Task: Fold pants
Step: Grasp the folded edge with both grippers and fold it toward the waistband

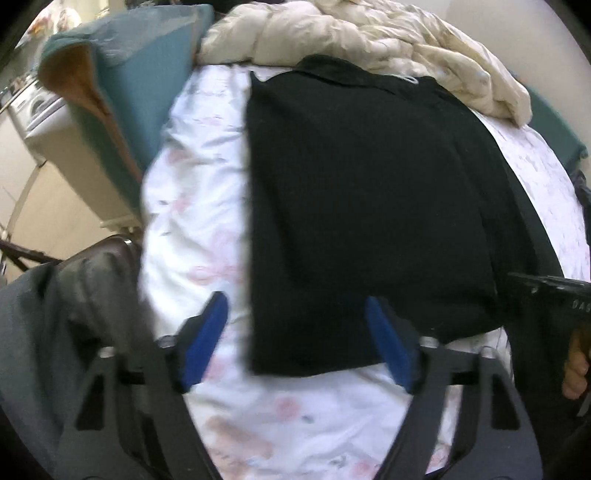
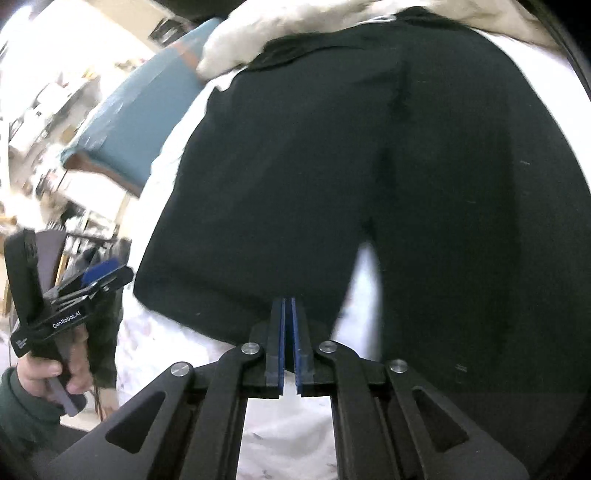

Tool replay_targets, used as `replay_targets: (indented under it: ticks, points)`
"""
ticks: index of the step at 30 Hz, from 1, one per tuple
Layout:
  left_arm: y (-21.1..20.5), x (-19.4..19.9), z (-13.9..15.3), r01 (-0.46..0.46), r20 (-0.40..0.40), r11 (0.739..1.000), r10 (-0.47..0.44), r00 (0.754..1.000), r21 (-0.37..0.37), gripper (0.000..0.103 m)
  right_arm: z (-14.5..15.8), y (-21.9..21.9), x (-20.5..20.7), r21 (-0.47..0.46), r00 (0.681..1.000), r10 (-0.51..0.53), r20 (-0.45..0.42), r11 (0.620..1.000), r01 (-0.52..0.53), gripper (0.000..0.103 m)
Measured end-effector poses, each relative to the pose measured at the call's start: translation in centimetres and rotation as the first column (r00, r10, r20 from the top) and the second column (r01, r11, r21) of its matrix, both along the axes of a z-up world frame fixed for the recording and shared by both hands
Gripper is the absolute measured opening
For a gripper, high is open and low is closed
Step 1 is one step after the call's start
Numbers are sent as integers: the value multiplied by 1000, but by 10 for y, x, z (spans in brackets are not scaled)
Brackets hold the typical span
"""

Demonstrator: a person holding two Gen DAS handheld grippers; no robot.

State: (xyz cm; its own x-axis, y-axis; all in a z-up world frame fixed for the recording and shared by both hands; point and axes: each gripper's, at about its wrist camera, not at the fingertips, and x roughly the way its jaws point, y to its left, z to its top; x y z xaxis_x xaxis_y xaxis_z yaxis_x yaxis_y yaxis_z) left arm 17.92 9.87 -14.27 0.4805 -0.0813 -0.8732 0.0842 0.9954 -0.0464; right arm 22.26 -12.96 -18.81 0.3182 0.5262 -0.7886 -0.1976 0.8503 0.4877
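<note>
The pants (image 1: 369,206) lie flat on the bed (image 1: 199,206), a dark rectangle with its long axis running from the near edge of the bed toward the crumpled duvet (image 1: 351,33) at the far end. The left gripper (image 1: 295,314) hangs above the pants' near left corner with its fingers (image 1: 207,339) wide apart and nothing between them. The right gripper (image 2: 290,314) sits at the pants' near hem with its fingers (image 2: 277,343) almost together; whether a fold of cloth is pinched there cannot be told. The pants extend directly ahead of both grippers. The right gripper appears nearer the hem, so the next grasp probably starts there.
</note>
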Motion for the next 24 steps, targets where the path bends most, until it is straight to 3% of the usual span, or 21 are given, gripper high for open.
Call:
replay_targets:
  ticks: [2,5,6,11,17,19,20,21,22,24]
  points:
    - [-11,5,-22,52,-82,999,-51,995,9,77,-15,11,1,-22,999,41,-30,999,-42,6]
    - [-7,8,-59,5,-231,998,9,973,61,77,-44,17,-1,-77,991,64,-114,994,-73,1]
    - [-2,6,-62,-14,-243,999,21,970,30,78,-47,13,-3,-74,991,69,-113,994,-77,1]
    - [1,-5,-36,-79,-223,997,78,972,7,77,-32,-10,-8,-82,986,11,-168,996,-25,6]
    - [-12,-30,11,-162,-169,980,141,975,-114,77,31,-58,-31,-18,990,-99,-100,995,98,7]
    - [-25,-46,21,-161,-167,974,134,977,-162,77,49,-76,-44,9,987,-141,-72,990,142,14]
    - [-36,-60,27,-155,-162,971,125,979,-184,77,57,-89,-56,6,985,-163,-62,987,163,28]
    - [-45,-68,31,-149,-158,970,119,980,-195,78,63,-101,-69,-16,982,-179,-58,984,179,48]
    - [-61,-74,32,-140,-156,970,110,982,-197,78,66,-106,-78,-44,979,-195,-54,980,193,57]
    - [-88,-89,36,-99,-154,977,70,986,-188,78,70,-126,-97,-97,976,-213,-47,973,207,60]
